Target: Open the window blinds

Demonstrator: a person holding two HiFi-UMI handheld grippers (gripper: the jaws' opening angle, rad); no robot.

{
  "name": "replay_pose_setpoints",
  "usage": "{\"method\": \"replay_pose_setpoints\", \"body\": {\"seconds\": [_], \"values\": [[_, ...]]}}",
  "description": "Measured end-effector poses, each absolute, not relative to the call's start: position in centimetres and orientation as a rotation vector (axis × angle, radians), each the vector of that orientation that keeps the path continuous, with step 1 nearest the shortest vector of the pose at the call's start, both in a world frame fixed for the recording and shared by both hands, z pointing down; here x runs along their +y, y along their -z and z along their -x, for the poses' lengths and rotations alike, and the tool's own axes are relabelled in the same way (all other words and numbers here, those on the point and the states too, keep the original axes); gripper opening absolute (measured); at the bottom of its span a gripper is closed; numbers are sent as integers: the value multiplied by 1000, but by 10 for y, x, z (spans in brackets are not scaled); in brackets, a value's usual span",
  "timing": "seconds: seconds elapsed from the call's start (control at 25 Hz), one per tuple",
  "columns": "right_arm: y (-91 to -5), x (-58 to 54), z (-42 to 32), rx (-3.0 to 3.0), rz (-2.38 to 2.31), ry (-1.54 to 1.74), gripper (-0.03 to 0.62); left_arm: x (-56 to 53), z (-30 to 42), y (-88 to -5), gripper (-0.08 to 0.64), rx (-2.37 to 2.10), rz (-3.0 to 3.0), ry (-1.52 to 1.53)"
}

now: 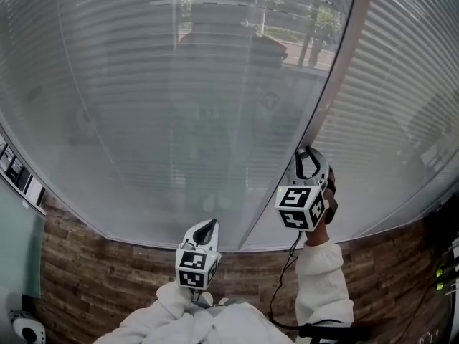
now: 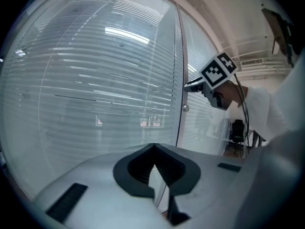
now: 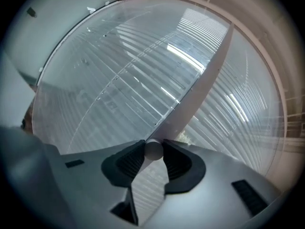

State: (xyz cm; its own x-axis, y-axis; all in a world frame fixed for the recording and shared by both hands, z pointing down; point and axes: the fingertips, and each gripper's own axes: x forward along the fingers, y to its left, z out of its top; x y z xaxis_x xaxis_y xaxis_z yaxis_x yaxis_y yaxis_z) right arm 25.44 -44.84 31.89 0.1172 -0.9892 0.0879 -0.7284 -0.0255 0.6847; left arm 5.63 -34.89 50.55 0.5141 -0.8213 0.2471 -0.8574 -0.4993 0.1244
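Head view: my right gripper is at the frame between the panes, far right. My left gripper hangs nearer, left of it. The blinds show the street only faintly.

Left gripper view: jaws together, empty.

Right gripper view: jaws clamp the round knob. I judge most of the turning is left.

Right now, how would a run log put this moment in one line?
right gripper: shut on knob at window frame | left gripper: shut, empty | blinds: down
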Motion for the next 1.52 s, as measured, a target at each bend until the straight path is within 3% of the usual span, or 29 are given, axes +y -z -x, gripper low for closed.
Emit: {"method": "replay_pose_setpoints", "body": {"seconds": [1.52], "values": [[-316,-449,-270,-2103,-2191,-37,132,-349,-48,-510,-2,-1405,-2520,-236]]}}
